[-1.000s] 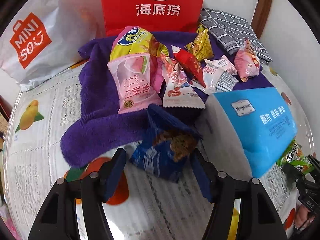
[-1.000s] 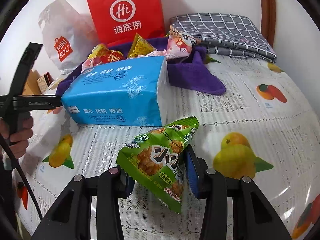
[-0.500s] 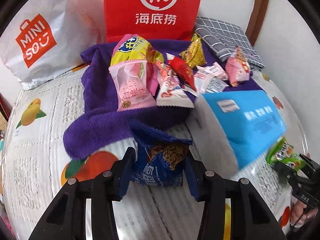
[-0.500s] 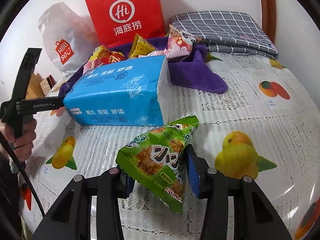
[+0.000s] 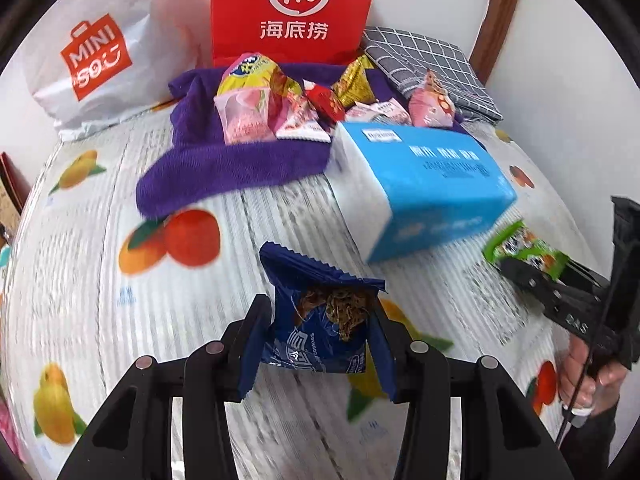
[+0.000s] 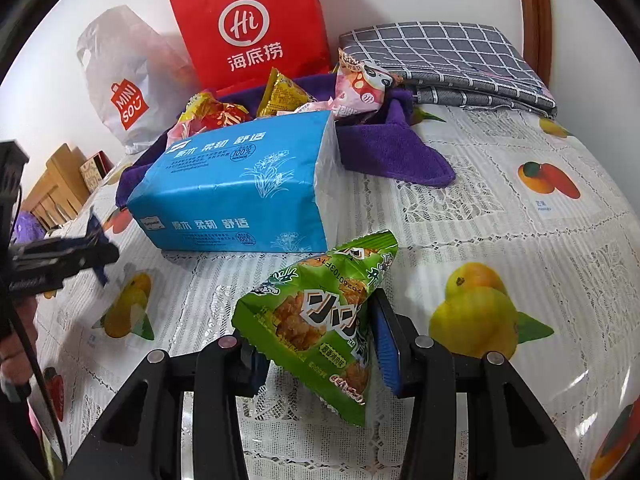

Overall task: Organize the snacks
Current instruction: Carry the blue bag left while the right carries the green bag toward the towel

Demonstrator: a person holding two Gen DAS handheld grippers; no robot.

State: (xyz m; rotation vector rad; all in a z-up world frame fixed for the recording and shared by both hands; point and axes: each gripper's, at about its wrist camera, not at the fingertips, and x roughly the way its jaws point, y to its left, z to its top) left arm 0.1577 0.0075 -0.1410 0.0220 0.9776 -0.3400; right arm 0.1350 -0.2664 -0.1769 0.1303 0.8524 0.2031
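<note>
Left wrist: left gripper [image 5: 318, 344] jaws clamp blue cookie packet [image 5: 320, 332]; right gripper [image 6: 316, 348] jaws clamp green snack bag [image 6: 320, 320]. Purple towel [image 5: 224, 160] at surface's far edge holds loose snack packets [image 5: 280, 104].

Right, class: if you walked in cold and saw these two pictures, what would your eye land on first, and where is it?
Probably the red paper bag standing against the back wall, above the snack pile on the purple towel. Next, the big blue tissue pack mid-table. Up close, the left gripper holds a dark blue cookie packet, and the right gripper holds a green snack bag.
</note>
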